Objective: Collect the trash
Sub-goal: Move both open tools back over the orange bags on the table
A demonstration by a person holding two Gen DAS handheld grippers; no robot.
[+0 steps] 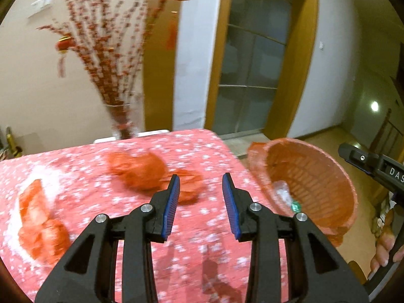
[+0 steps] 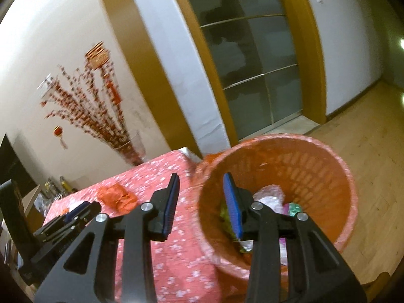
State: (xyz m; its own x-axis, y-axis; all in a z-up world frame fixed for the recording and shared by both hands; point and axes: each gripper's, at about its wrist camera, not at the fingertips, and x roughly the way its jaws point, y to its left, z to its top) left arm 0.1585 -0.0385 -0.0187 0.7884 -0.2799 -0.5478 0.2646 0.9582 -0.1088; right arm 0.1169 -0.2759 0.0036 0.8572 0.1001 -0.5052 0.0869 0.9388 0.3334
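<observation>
Left tongs [image 1: 201,184] wide apart, empty; right tongs [image 2: 201,184] astride the orange basket [image 2: 338,176] rim, unclamped

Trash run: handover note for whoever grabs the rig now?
Left gripper: open, empty, above the table.
Right gripper: open, empty, at the rim of the orange bin, which is tilted beside the table edge.
Done: some wrappers already in the bin.
Left: orange peel pile mid-table and peel on the white plate at the left. Both views are motion-blurred.
</observation>
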